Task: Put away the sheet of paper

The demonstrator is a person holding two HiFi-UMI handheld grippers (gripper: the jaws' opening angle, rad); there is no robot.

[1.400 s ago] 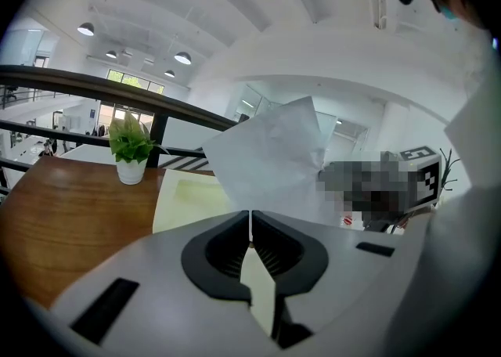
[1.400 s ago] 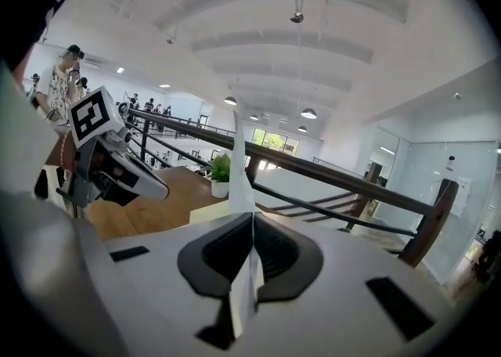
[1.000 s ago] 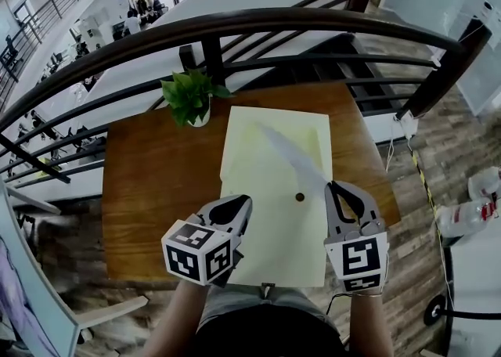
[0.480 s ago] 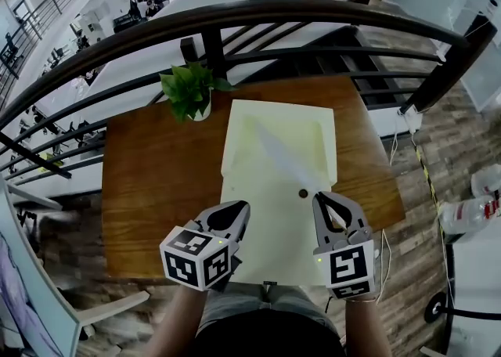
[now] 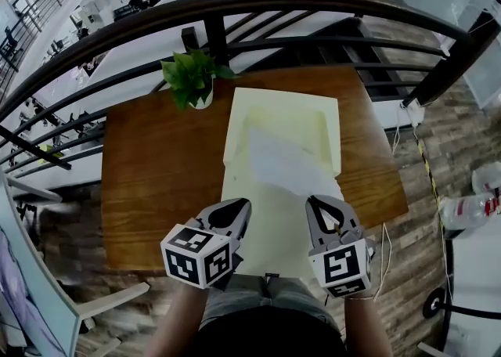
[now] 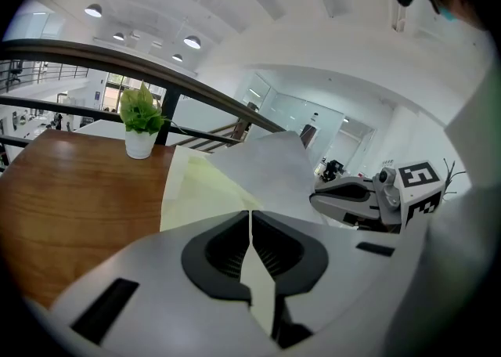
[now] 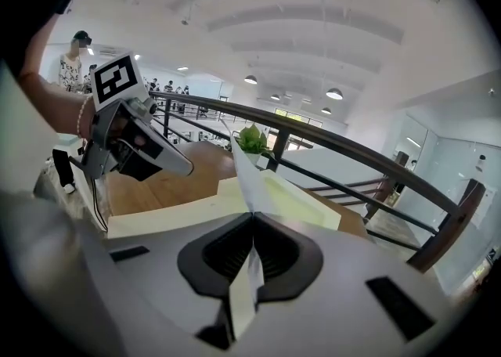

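Observation:
A white sheet of paper (image 5: pixel 283 164) hangs slanted over a pale yellow folder (image 5: pixel 266 238) that lies on the wooden table (image 5: pixel 156 167). My right gripper (image 5: pixel 324 207) is shut on the sheet's near corner, and the sheet (image 7: pixel 239 164) rises edge-on from its jaws (image 7: pixel 253 224). My left gripper (image 5: pixel 236 211) is shut on the folder's thin near left edge (image 6: pixel 262 301). From the left gripper view the sheet (image 6: pixel 266 169) spreads above the folder (image 6: pixel 192 191), with the right gripper (image 6: pixel 344 192) beside it. The folder's far half (image 5: pixel 288 117) looks raised like a pocket.
A small potted plant (image 5: pixel 192 80) stands at the table's far edge, left of the folder. A dark curved railing (image 5: pixel 258 15) runs behind the table. Bare wood lies left of the folder. A floor with cables and bottles (image 5: pixel 462 210) is at the right.
The right gripper has drawn nearer and a little left with the sheet, which has turned from edge-on to broad and flat over the folder. The left gripper has barely moved.

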